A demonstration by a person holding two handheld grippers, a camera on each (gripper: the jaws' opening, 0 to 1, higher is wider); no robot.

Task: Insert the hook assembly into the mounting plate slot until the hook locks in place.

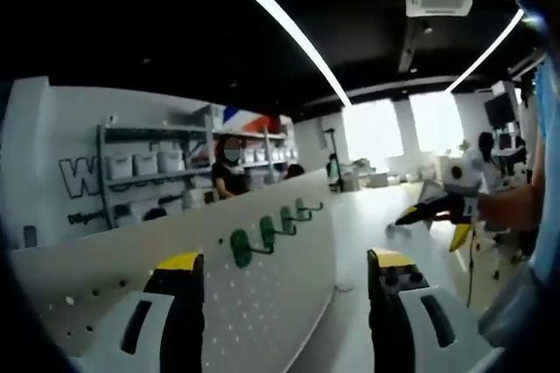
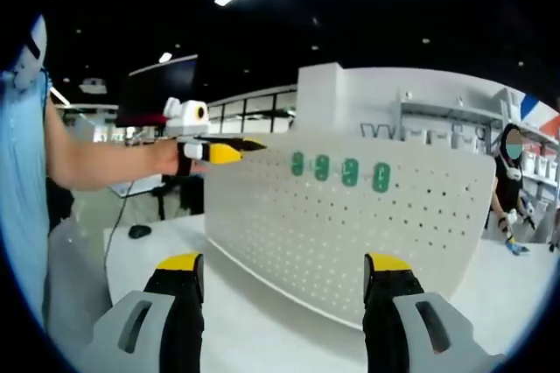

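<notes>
— Holding anything in your right gripper [image 2: 278,278]?
— No, its jaws are spread wide, empty. Your left gripper [image 2: 229,152] sits at the mounting plate's [image 2: 350,233] edge, jaws spread; four green hooks [image 2: 339,168] apparently already hang along the top.

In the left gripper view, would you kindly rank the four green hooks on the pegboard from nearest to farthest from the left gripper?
From the left gripper:
1. First hook, closest, low on the white pegboard.
2. Second hook, just beyond it.
3. Third hook, further along.
4. Fourth hook, farthest, near the board's far end.
</notes>
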